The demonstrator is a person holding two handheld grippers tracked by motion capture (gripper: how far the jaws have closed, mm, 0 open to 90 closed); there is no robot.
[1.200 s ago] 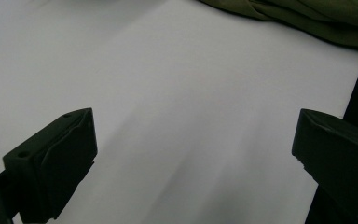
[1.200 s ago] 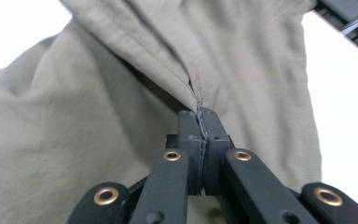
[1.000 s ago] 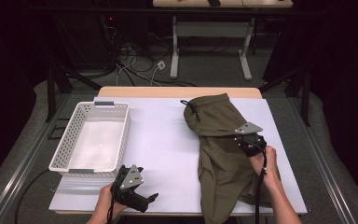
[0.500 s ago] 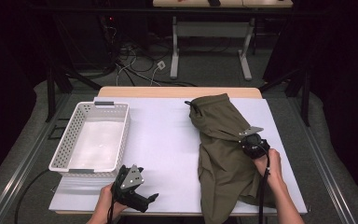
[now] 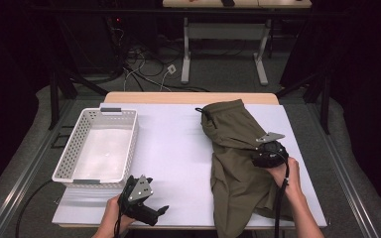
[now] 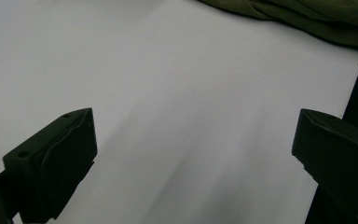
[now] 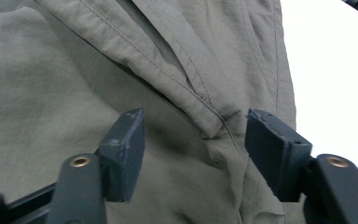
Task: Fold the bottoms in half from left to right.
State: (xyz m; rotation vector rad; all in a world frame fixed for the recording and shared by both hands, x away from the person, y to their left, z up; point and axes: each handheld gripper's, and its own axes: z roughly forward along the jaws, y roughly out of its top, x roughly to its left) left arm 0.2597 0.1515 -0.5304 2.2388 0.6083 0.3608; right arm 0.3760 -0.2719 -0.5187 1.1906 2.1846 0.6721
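On the right half of the white table [image 5: 178, 148], seen from the high view, lie our olive shorts [image 5: 233, 163], stretched from the far edge toward the person, with the waistband and its drawstring at the far end and the leg ends hanging slightly over the near edge. Our right gripper [image 5: 264, 157] sits over the right edge of the shorts, about midway along them, held by the right hand [image 5: 286, 174]. From the right gripper view we see its two black jaws parted by a moderate gap, astride a folded seam of the cloth [image 7: 186, 93] but not closed on it; nothing is clamped between them. Whether the jaw tips touch the cloth we cannot tell. Near the front left corner of the table, our left gripper [image 5: 161, 212] is held low by the left hand [image 5: 111, 218], well apart from the shorts. From the left gripper view its jaws stand wide open over the bare white tabletop [image 6: 177, 116], holding nothing, with a strip of the olive cloth [image 6: 307, 18] at the top right. A white perforated basket [image 5: 74, 148] stands at the left side of the table, beyond the left gripper
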